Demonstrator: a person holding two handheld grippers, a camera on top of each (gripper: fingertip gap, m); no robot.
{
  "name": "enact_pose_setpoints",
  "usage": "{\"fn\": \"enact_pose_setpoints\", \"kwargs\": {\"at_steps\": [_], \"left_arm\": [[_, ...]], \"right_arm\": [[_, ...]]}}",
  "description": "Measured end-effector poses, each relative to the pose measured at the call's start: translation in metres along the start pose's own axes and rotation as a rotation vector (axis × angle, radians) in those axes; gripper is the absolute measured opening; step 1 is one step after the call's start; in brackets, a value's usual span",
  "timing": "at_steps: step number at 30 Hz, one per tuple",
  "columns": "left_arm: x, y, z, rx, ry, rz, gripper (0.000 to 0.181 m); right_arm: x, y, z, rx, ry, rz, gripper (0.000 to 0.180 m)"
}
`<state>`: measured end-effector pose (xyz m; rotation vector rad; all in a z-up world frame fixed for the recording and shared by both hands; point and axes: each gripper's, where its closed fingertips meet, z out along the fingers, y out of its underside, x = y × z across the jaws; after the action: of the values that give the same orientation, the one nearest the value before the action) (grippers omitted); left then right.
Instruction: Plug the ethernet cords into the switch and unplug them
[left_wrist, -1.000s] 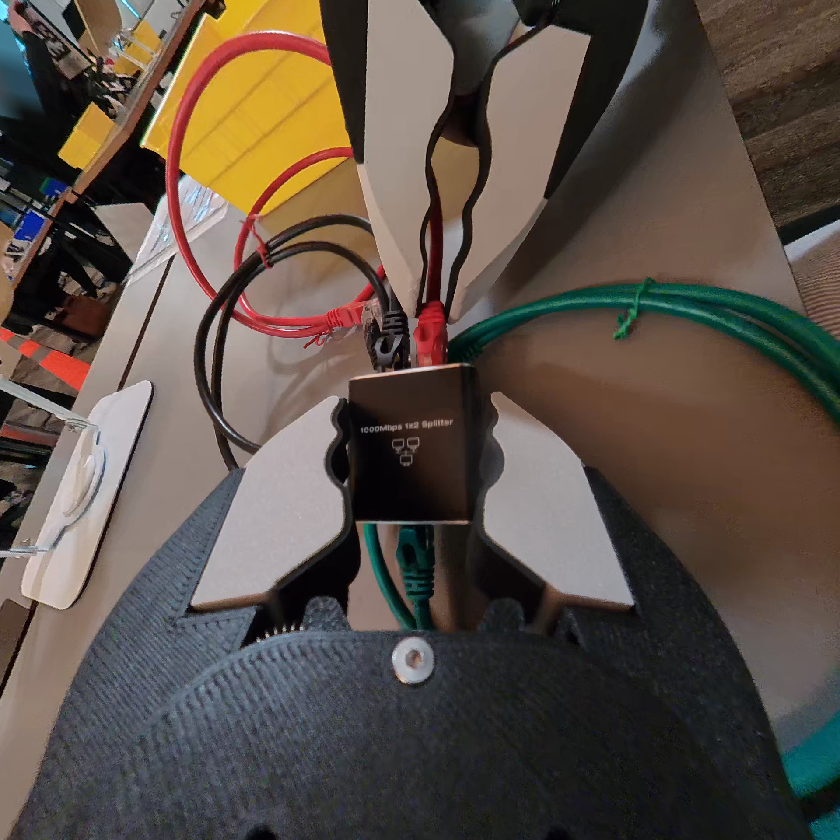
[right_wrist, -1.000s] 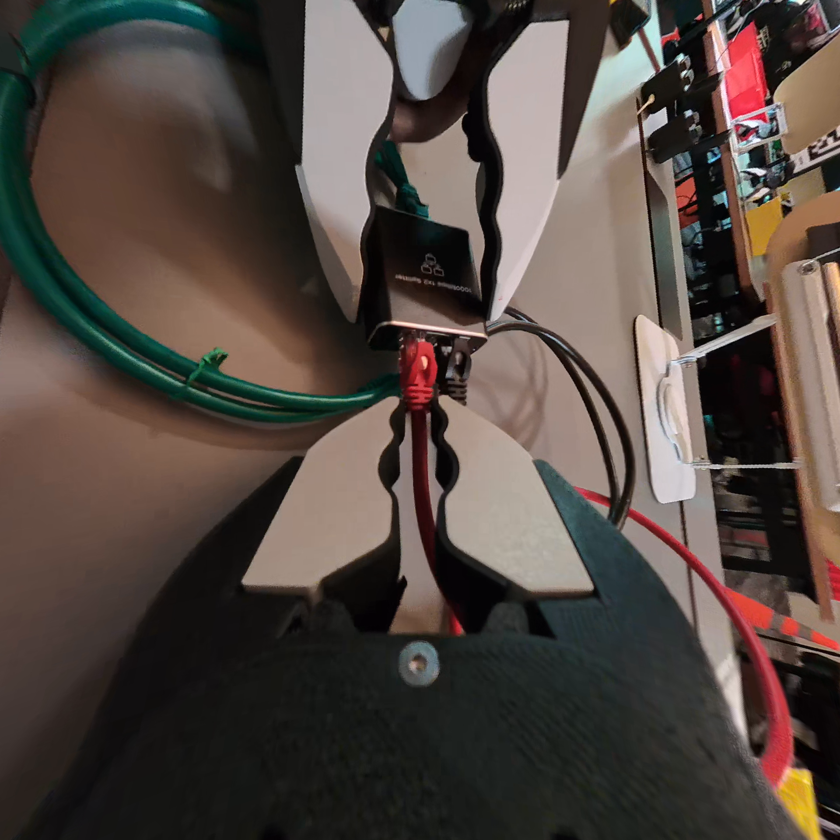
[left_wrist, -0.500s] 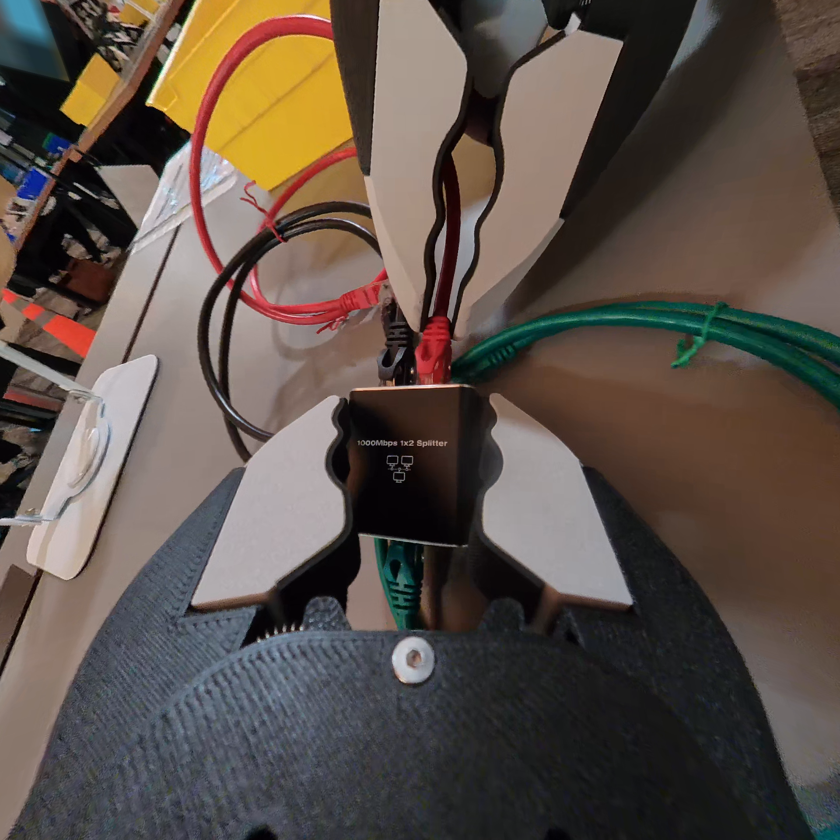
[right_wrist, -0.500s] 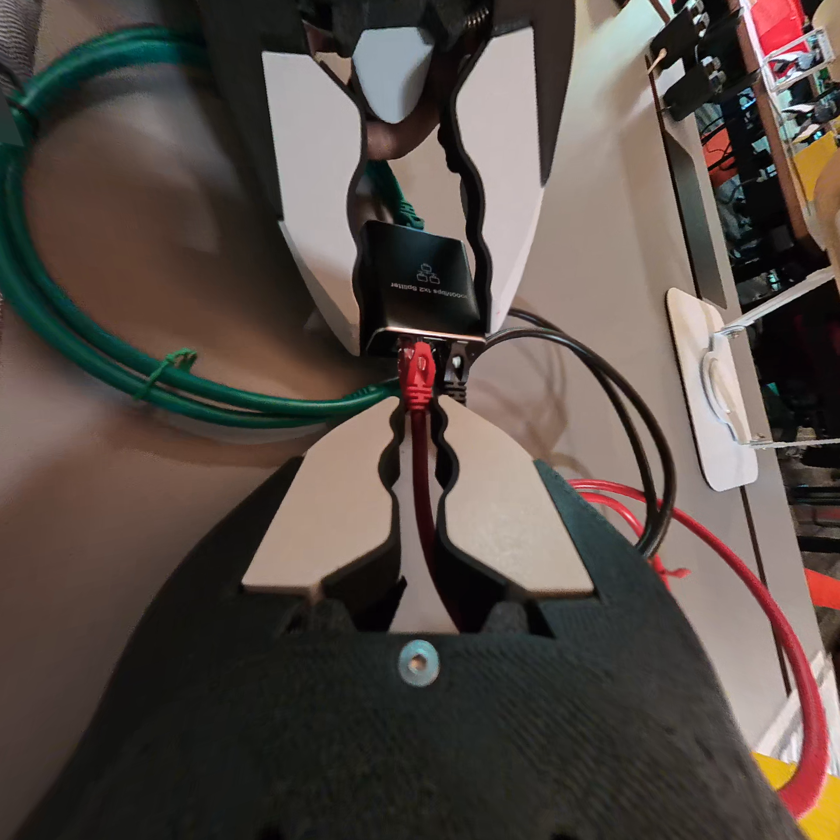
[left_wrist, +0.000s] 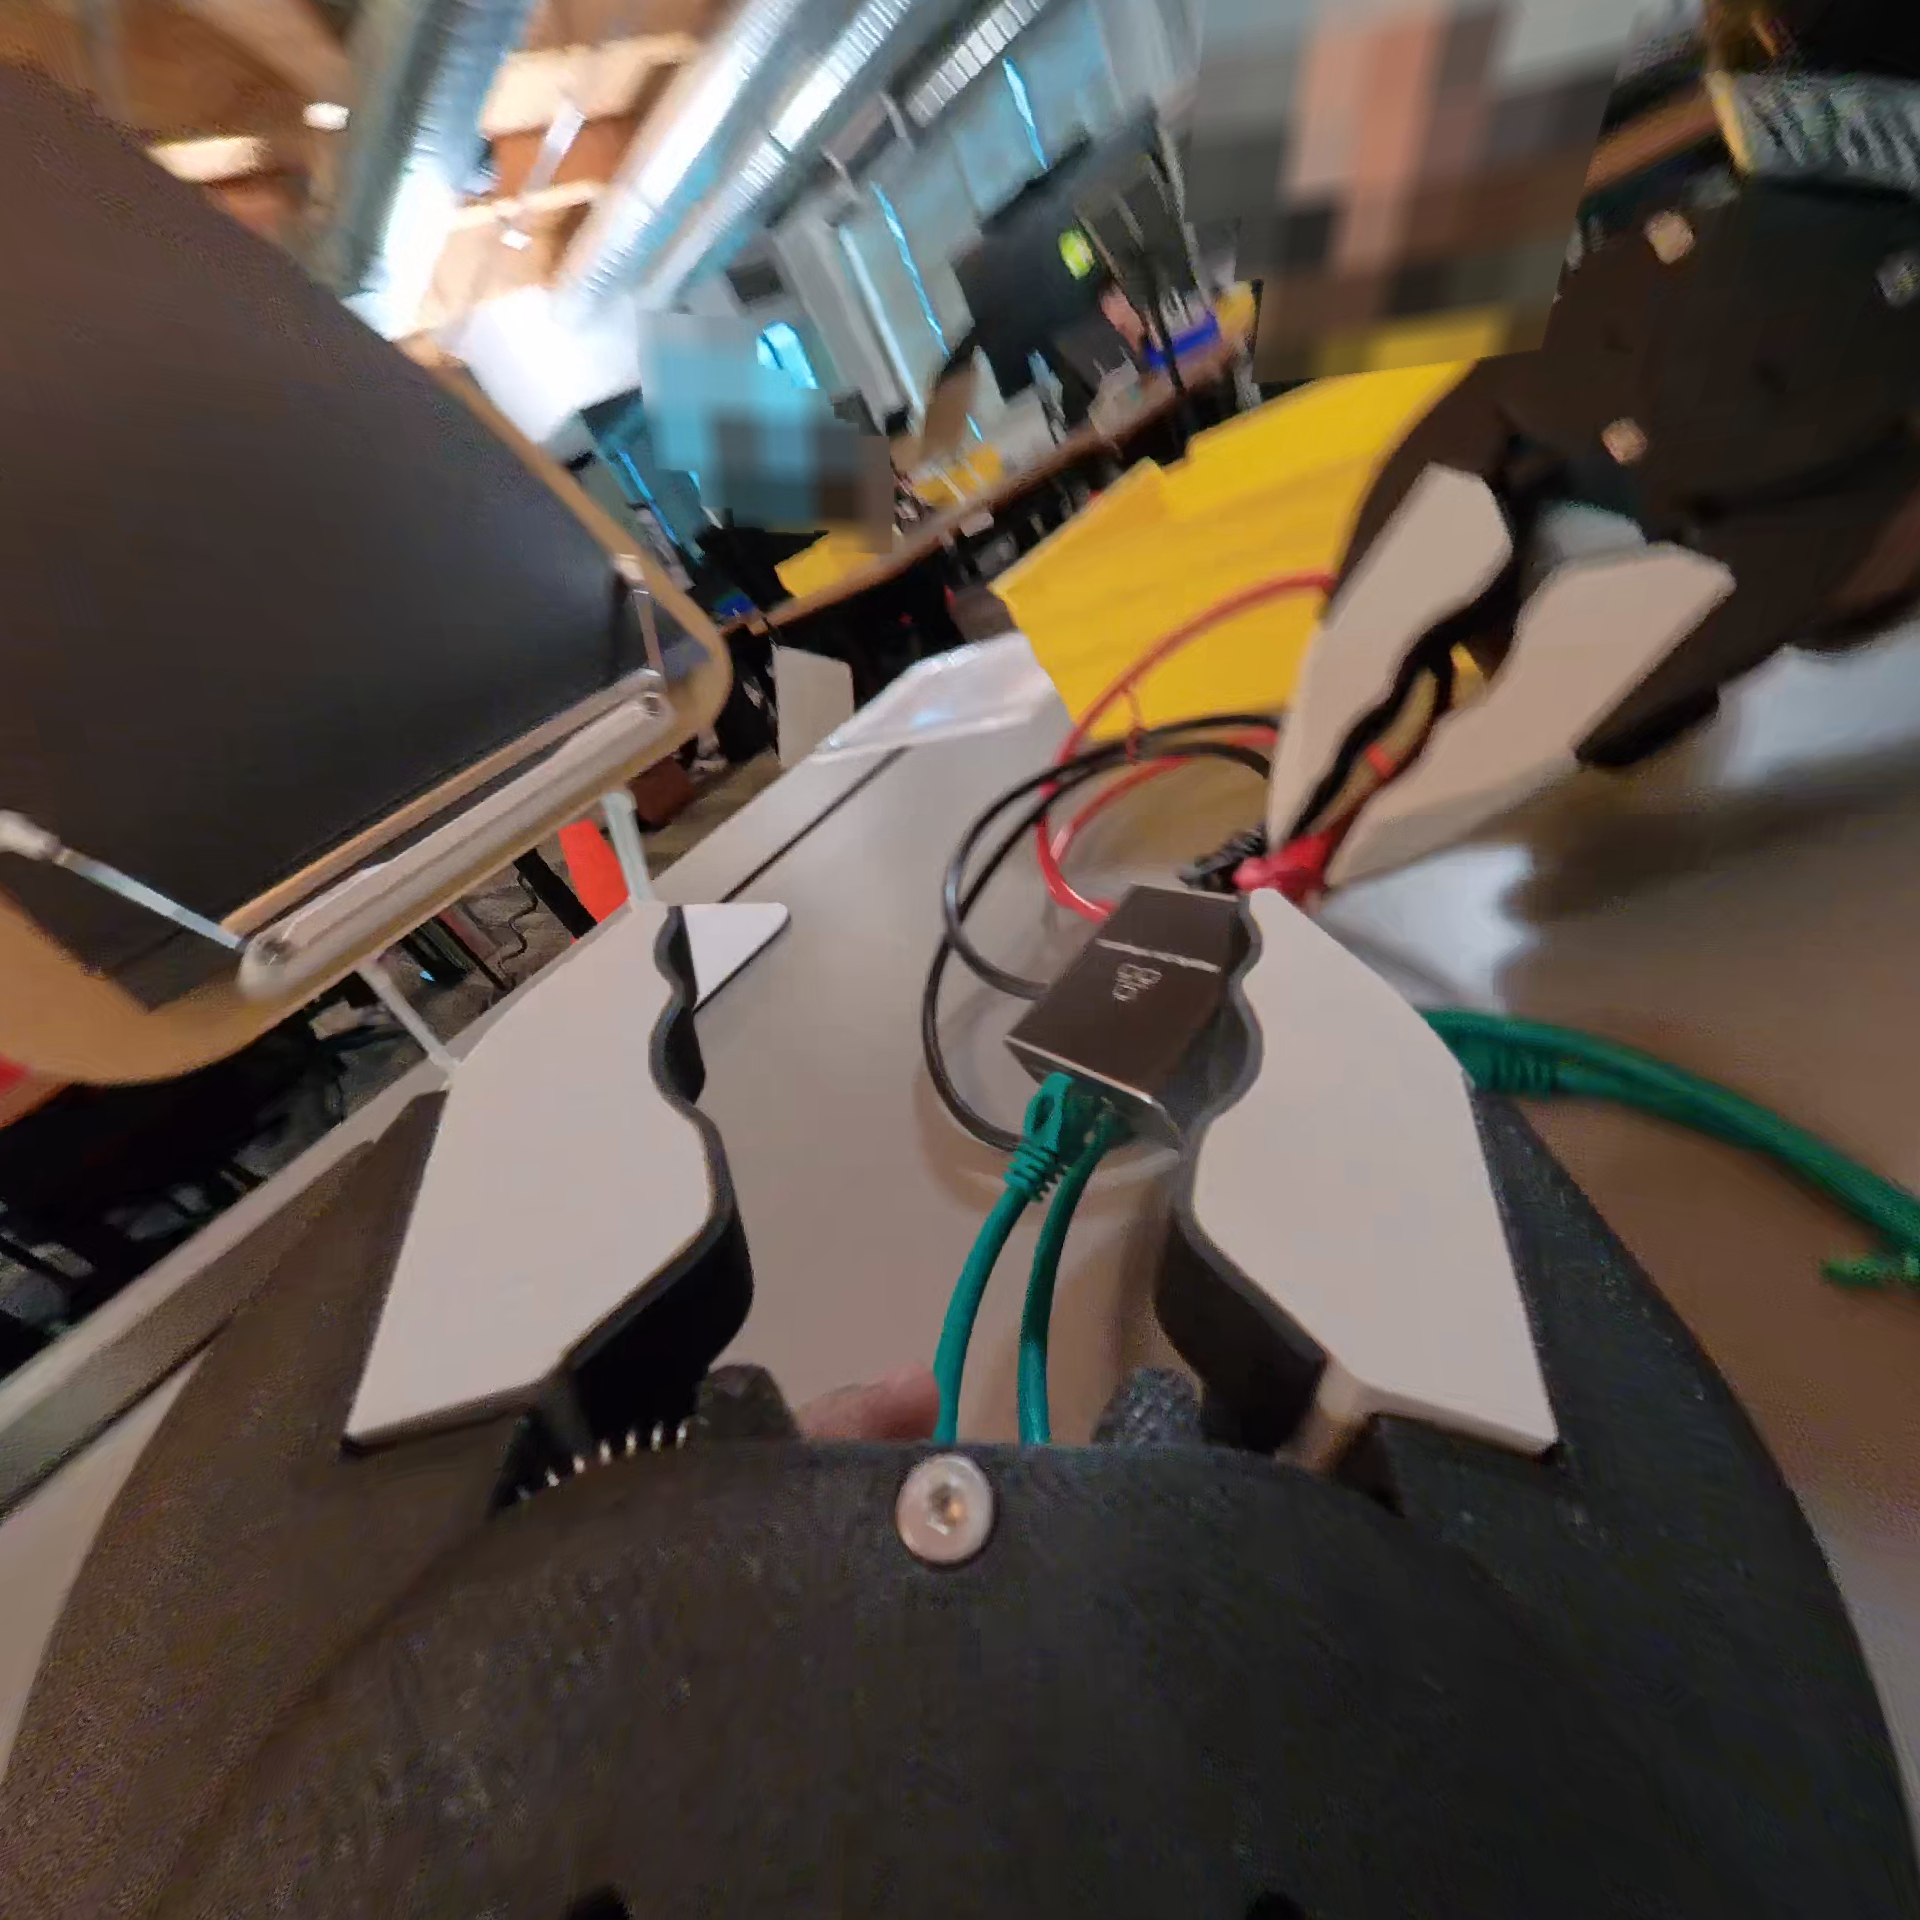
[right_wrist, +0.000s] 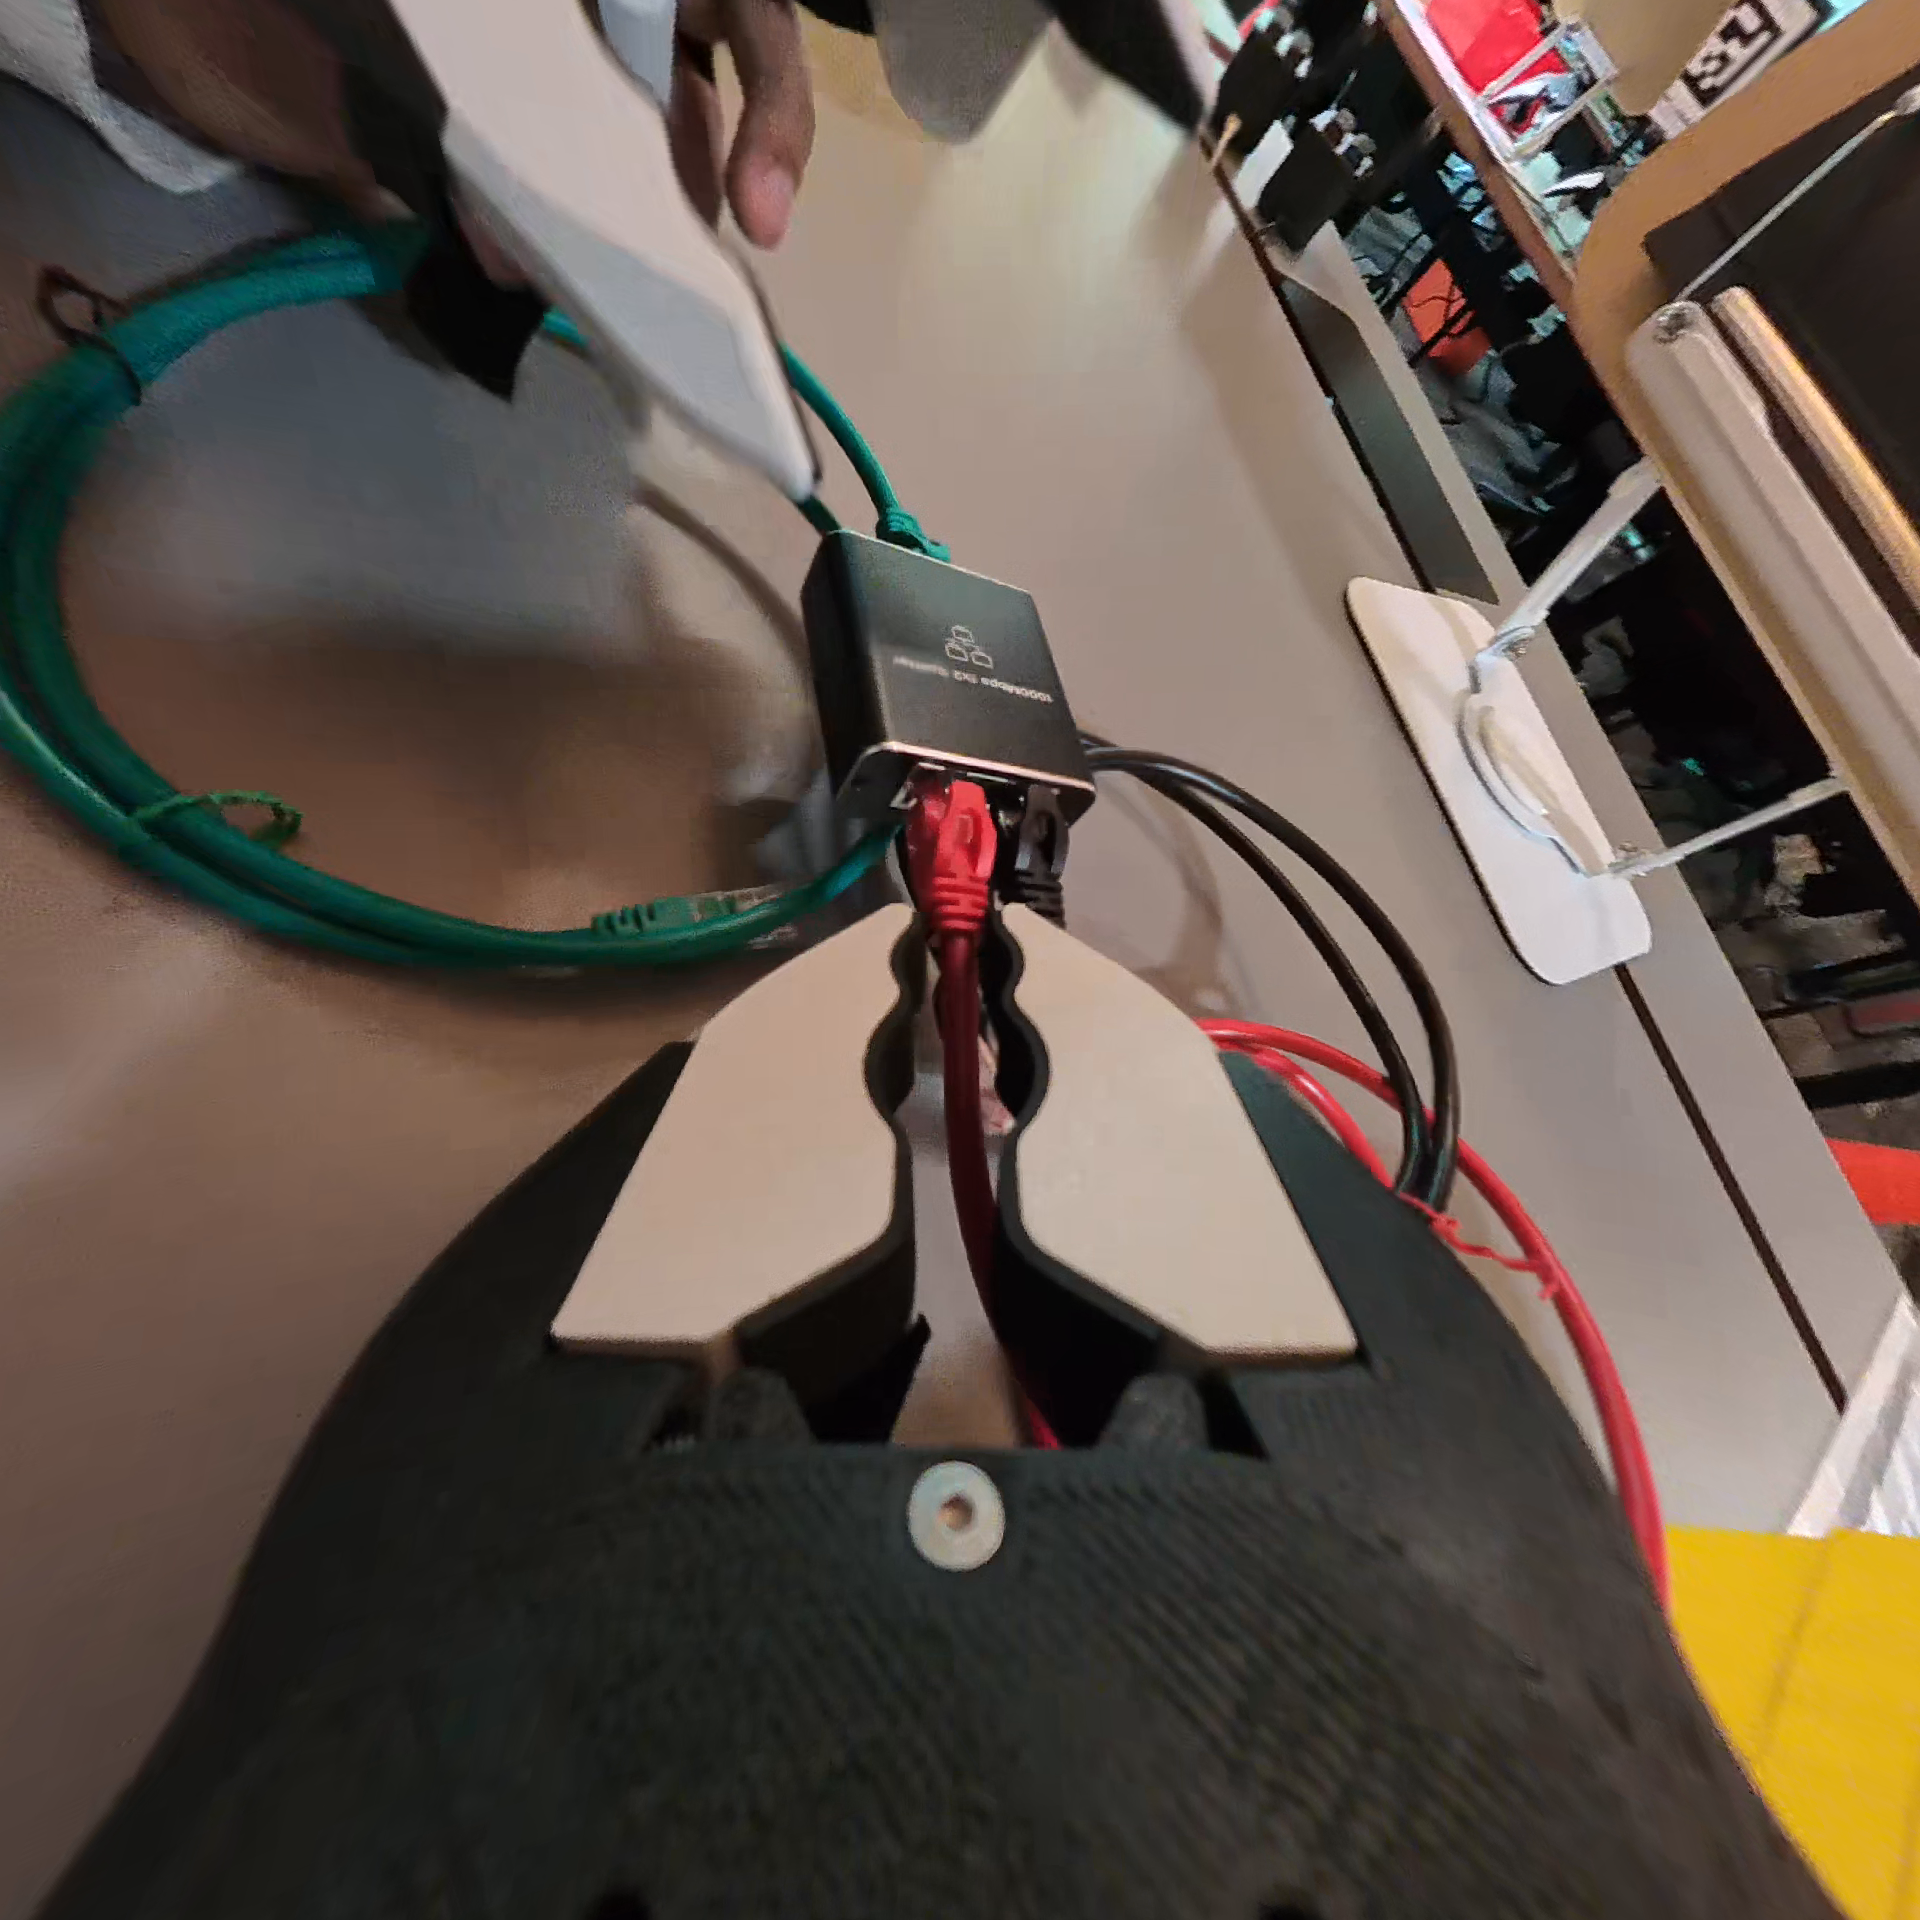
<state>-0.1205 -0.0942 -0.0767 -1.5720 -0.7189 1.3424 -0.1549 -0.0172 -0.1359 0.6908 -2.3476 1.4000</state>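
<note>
My left claw (left_wrist: 966, 1029) gapes wide beside the small black metal switch box (right_wrist: 935, 665) — my right claw (right_wrist: 961, 951) pinches the red ethernet cord (right_wrist: 961, 1049), so unplugging next needs the box steadied.

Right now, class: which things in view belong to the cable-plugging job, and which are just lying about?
Belong to the job:
black switch
red cord
black cord
green cord
right gripper
left gripper

Lying about:
yellow bin
white stand base

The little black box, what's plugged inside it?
The black box holds a red plug and a black plug on one end, a green plug on the other. The sockets' insides are hidden.
</note>
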Motion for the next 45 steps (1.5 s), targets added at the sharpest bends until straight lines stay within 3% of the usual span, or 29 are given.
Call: {"fn": "enact_pose_setpoints", "kwargs": {"at_steps": [4, 7, 10, 14, 16, 19, 22, 24, 26, 33, 39, 45], "left_arm": [[-0.041, -0.001, -0.013, 0.140, -0.062, -0.345, 0.105], [-0.046, -0.008, -0.023, 0.234, 0.034, -0.556, 0.088], [-0.031, -0.020, -0.027, 0.263, 0.147, -0.565, 0.059], [-0.017, -0.031, -0.021, 0.228, 0.134, -0.611, 0.049], [-0.009, -0.047, -0.018, 0.283, 0.156, -0.766, 0.050], [0.013, -0.040, -0.001, 0.192, 0.239, -1.014, 0.048], [0.030, -0.021, 0.010, 0.133, 0.341, -1.342, 0.058], [0.026, -0.010, 0.012, 0.184, 0.365, -1.599, 0.073], [0.020, 0.002, 0.011, 0.227, 0.343, -1.731, 0.078], [0.003, 0.009, 0.009, 0.296, 0.330, -1.800, 0.072], [0.001, 0.012, 0.006, 0.299, 0.366, -1.833, 0.033], [0.006, 0.016, 0.006, 0.261, 0.327, -1.769, 0.027]], "right_arm": [[0.009, 0.000, -0.002, -0.009, 0.064, -0.002, 0.010], [0.019, 0.002, -0.003, -0.025, 0.126, 0.020, 0.010], [0.030, 0.003, -0.003, -0.029, 0.185, 0.075, 0.010], [0.039, 0.004, -0.004, -0.060, 0.266, 0.099, 0.010], [0.041, 0.001, -0.005, -0.064, 0.299, 0.104, 0.011], [0.041, -0.008, -0.006, -0.046, 0.326, 0.113, 0.011], [0.037, -0.021, -0.007, -0.013, 0.333, 0.106, 0.010], [0.030, -0.031, -0.008, 0.009, 0.332, 0.083, 0.010], [0.021, -0.040, -0.006, 0.019, 0.325, 0.033, 0.010], [-0.014, -0.060, 0.009, 0.013, 0.300, -0.216, 0.010], [-0.020, -0.067, 0.011, 0.046, 0.292, -0.240, 0.011], [-0.023, -0.062, 0.013, 0.005, 0.292, -0.275, 0.011]]}}
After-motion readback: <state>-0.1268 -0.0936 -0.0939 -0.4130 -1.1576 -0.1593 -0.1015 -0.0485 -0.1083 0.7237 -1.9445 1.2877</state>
